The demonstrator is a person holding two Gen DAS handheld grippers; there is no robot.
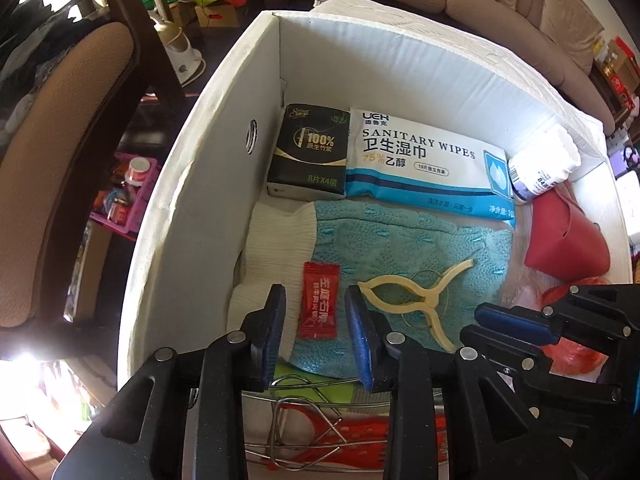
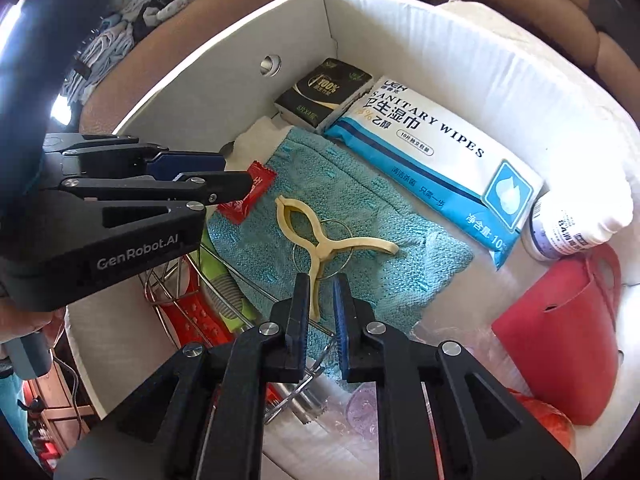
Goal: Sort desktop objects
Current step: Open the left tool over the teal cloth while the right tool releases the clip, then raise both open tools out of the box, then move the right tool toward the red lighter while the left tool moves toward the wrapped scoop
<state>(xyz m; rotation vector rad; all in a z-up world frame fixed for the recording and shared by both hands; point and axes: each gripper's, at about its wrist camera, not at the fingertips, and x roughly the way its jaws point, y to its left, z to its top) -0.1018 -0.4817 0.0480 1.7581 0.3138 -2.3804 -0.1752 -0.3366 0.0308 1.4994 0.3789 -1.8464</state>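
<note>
a: where are your grippers?

b: both are over the white box [image 1: 224,128]. your left gripper [image 1: 316,312] has its jaws spread, one on each side of the red sachet [image 1: 319,300], which lies on the teal knitted cloth [image 1: 400,240]; no pad is pressing on it. your right gripper [image 2: 320,300] has its jaws parted around one leg of the cream plastic clip [image 2: 316,236]. the gap is narrow, and you cannot tell from these views whether the pads touch that leg.

a: what else does the box hold?

b: along the far wall, a black tissue pack [image 1: 308,152] just beside a sanitary wipes pack [image 1: 420,160], then a white bottle [image 1: 540,168] lying on its side. a red silicone pouch [image 2: 560,328] is near the bottle. a wire rack [image 1: 304,420] and orange items sit at the near edge (partly hidden by the grippers).

a: and the room?

b: brown cushioned chairs [image 1: 60,140] stand beside the box, with a pink basket [image 1: 124,192] of small items low on the left.
</note>
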